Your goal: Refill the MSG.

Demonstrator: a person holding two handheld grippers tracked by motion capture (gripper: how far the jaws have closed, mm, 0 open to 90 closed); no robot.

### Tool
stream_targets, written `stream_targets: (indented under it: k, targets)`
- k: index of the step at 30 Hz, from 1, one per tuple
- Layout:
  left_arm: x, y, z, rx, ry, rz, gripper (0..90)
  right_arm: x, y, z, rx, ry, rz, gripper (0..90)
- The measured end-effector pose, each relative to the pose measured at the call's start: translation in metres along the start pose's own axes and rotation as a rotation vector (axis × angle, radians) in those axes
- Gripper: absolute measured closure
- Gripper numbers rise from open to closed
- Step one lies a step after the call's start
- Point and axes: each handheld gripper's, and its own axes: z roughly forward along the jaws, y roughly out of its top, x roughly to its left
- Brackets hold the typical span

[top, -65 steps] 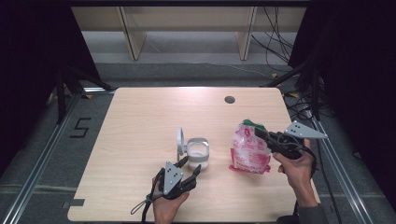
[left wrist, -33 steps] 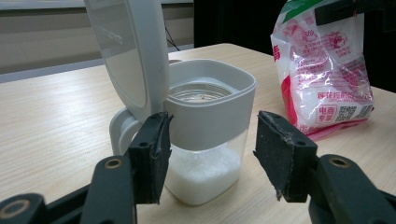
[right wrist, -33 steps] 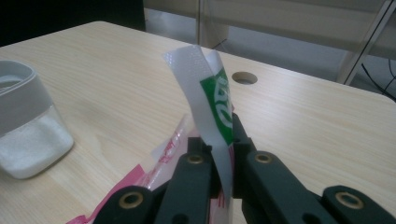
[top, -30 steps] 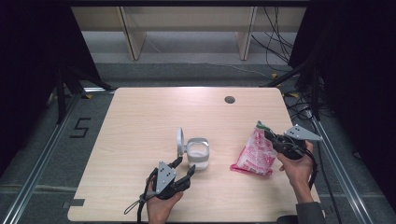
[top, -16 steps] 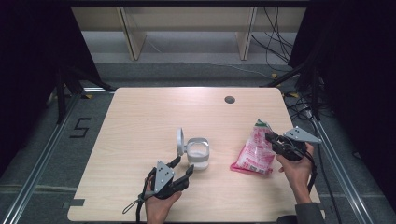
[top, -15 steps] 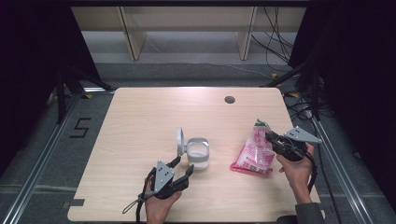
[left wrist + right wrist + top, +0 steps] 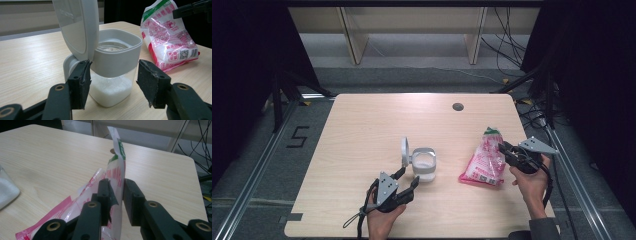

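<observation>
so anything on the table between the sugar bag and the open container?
Nothing visible. In the high view, bare table separates the bag from the container. Its lid stands open on the far side from the bag. Left gripper flanks the container, open.

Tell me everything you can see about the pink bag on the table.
The bag is a clear plastic pouch printed pink and red, with a green top edge and a code square near its bottom. White grains fill it. It lies on the table to the right of the lidded container, apart from it. Its top edge stands up between the right gripper pads, whose jaws have just been opening; a gap shows beside the film.
</observation>
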Motion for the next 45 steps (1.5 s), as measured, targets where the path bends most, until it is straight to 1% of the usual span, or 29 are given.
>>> stream_targets:
  k: [1,3,4,5,6,7,14,15,16,17,19,20,22,23,27,28,29,30,31,32,36,37,38,40,41,42,43,44,45]
  targets:
    - [0.0,0.0,0.0,0.001,0.0,-0.003,43.6,0.0,0.0,0.0,-0.005,-0.014,0.005,73.2]
    - [0.0,0.0,0.0,0.002,0.0,-0.002,43.6,-0.003,0.001,-0.001,-0.021,-0.023,-0.019,71.3]
    - [0.0,0.0,0.0,0.001,0.002,-0.001,43.6,-0.001,0.001,-0.002,-0.023,-0.028,0.01,68.8]
    - [0.001,0.0,-0.001,-0.003,0.002,-0.002,43.6,-0.003,0.002,-0.002,-0.033,-0.027,-0.01,67.0]
    - [0.002,0.0,0.0,-0.011,-0.004,0.006,43.6,-0.002,0.002,-0.004,-0.023,-0.029,-0.011,67.1]
    - [0.001,-0.001,0.0,-0.009,0.002,-0.009,43.6,0.0,0.002,-0.005,-0.014,-0.043,-0.018,67.0]
    - [0.005,-0.001,-0.003,-0.003,0.008,0.002,43.7,0.009,0.002,-0.004,-0.015,-0.034,-0.028,65.1]
    - [0.005,-0.002,-0.003,-0.003,0.014,-0.011,43.7,0.01,0.002,-0.004,-0.029,-0.022,-0.041,64.4]
    - [0.005,-0.002,-0.003,-0.003,0.015,-0.007,43.8,0.013,0.002,-0.005,-0.026,-0.019,-0.02,63.7]
    - [0.006,-0.002,-0.003,-0.004,0.013,-0.004,43.8,0.012,0.003,-0.004,-0.031,-0.008,-0.047,62.4]
    - [0.006,-0.002,-0.003,-0.013,0.017,-0.014,43.8,0.015,0.002,-0.004,-0.037,0.001,-0.052,59.6]
    - [0.006,-0.002,-0.003,-0.013,0.018,-0.012,43.8,0.018,0.002,-0.005,-0.029,0.006,-0.034,59.0]
    - [0.007,-0.001,-0.005,-0.006,0.02,-0.008,43.8,0.021,0.002,-0.004,-0.03,0.019,-0.042,56.8]
    - [0.007,-0.001,-0.005,-0.006,0.022,-0.006,43.8,0.025,0.001,-0.004,-0.033,0.024,-0.026,54.9]
    - [0.009,-0.001,-0.006,-0.012,0.025,-0.016,43.8,0.035,-0.001,-0.004,-0.006,0.035,-0.019,51.3]
    - [0.01,-0.001,-0.007,-0.001,0.027,-0.011,43.8,0.036,-0.002,-0.002,-0.023,0.046,-0.037,50.9]
    - [0.01,0.0,-0.007,-0.001,0.027,-0.012,43.8,0.036,-0.002,-0.003,-0.012,0.054,-0.053,50.0]
    - [0.011,0.0,-0.008,-0.003,0.028,-0.012,43.8,0.041,-0.002,-0.004,0.007,0.063,-0.023,49.0]
    - [0.012,0.0,-0.007,-0.016,0.025,-0.012,43.8,0.041,-0.003,-0.003,-0.004,0.067,-0.052,48.5]
    - [0.013,0.0,-0.009,-0.005,0.027,-0.005,43.7,0.045,-0.004,-0.004,0.007,0.077,-0.034,47.9]
    - [0.018,0.001,-0.011,-0.004,0.037,-0.011,43.8,0.05,-0.007,-0.002,0.005,0.102,-0.059,45.6]
    - [0.019,0.002,-0.012,-0.008,0.041,-0.016,43.8,0.053,-0.008,-0.001,0.009,0.127,-0.055,45.3]
    - [0.021,0.002,-0.013,-0.003,0.045,-0.012,43.8,0.057,-0.01,-0.002,0.024,0.122,-0.035,45.2]
    - [0.024,0.003,-0.014,-0.01,0.046,-0.017,44.1,0.057,-0.012,-0.001,0.025,0.132,-0.078,44.7]
    - [0.025,0.004,-0.015,-0.012,0.055,-0.017,44.2,0.059,-0.013,0.0,0.017,0.141,-0.07,44.4]
    - [0.026,0.004,-0.015,-0.011,0.058,-0.02,44.4,0.062,-0.013,-0.002,0.043,0.144,-0.057,44.1]
    - [0.028,0.004,-0.015,-0.016,0.058,-0.016,44.5,0.061,-0.014,-0.001,0.025,0.149,-0.081,44.1]
    - [0.029,0.005,-0.016,-0.009,0.065,-0.018,44.5,0.065,-0.015,-0.003,0.032,0.15,-0.042,44.1]
    - [0.03,0.004,-0.016,-0.01,0.067,-0.017,44.5,0.063,-0.015,-0.001,0.028,0.163,-0.076,44.0]
